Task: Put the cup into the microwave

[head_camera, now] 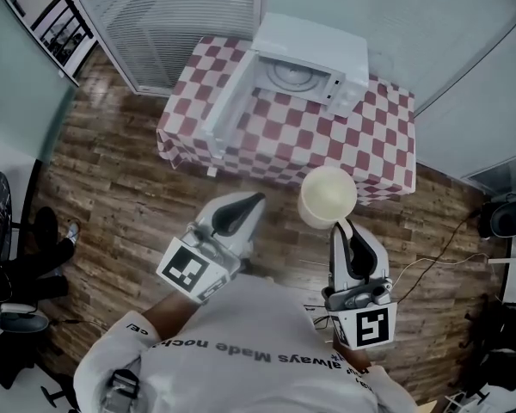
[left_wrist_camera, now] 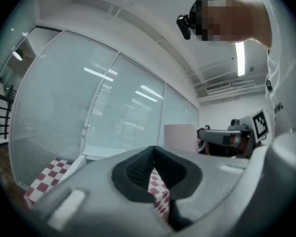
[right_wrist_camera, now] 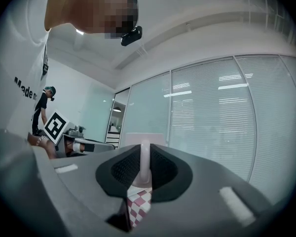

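Observation:
A cream cup (head_camera: 327,196) hangs in the air over the wooden floor, just short of the table's near edge. My right gripper (head_camera: 342,224) is shut on its rim. In the right gripper view the cup's thin wall (right_wrist_camera: 144,163) stands pinched between the black pads. The white microwave (head_camera: 314,54) sits on a red-and-white checkered table (head_camera: 378,140); its door (head_camera: 228,101) is swung wide open to the left and the turntable (head_camera: 288,74) shows inside. My left gripper (head_camera: 248,203) is shut with nothing in it, left of the cup, with its pads (left_wrist_camera: 138,174) meeting.
Glass walls with blinds (head_camera: 168,15) stand behind and beside the table. Cables (head_camera: 439,256) trail on the wooden floor at the right. Dark equipment (head_camera: 9,291) sits at the left edge. Another person (right_wrist_camera: 43,110) stands far off in the right gripper view.

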A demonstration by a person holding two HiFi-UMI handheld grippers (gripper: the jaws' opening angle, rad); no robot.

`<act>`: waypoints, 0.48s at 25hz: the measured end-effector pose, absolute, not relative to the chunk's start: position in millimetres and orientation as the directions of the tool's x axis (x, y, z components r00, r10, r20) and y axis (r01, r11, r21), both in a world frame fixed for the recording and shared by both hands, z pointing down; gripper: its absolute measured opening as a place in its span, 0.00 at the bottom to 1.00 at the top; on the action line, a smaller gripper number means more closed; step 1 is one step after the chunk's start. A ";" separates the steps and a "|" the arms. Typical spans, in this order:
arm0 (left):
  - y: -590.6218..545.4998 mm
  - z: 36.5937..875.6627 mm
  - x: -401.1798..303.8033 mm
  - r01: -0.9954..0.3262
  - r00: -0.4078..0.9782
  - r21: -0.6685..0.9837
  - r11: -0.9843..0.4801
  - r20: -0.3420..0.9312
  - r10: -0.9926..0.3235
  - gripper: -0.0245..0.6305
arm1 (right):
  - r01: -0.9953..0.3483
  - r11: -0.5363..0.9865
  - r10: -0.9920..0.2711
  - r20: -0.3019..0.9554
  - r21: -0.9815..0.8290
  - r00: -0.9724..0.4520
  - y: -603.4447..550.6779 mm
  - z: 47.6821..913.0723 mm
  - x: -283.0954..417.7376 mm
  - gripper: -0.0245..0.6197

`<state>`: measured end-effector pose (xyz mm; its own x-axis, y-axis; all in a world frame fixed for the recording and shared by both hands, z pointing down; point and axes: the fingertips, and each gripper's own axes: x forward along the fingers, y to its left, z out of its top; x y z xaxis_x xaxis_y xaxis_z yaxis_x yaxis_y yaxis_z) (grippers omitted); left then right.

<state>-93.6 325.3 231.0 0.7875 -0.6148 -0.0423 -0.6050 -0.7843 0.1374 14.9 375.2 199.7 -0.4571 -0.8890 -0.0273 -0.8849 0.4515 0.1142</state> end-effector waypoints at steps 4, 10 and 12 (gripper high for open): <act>289.4 230.8 -111.7 -0.599 0.793 0.138 -0.789 -0.041 -0.608 0.04 | -0.889 0.444 -0.892 -0.034 0.111 -0.450 338.4 199.1 -3.3 0.10; 243.8 232.9 -131.5 -0.582 0.804 0.142 -0.800 -0.046 -0.593 0.04 | -0.899 0.425 -0.903 -0.025 0.110 -0.430 295.4 203.0 -24.1 0.10; 233.1 234.1 -135.6 -0.576 0.808 0.147 -0.804 -0.045 -0.587 0.04 | -0.902 0.418 -0.906 -0.021 0.107 -0.422 284.6 204.5 -28.5 0.10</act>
<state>-135.6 233.1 234.1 0.8083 -0.5870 -0.0451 -0.5758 -0.8042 0.1470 -28.5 284.6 204.5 -0.4220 -0.9063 -0.0213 -0.9023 0.4177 0.1067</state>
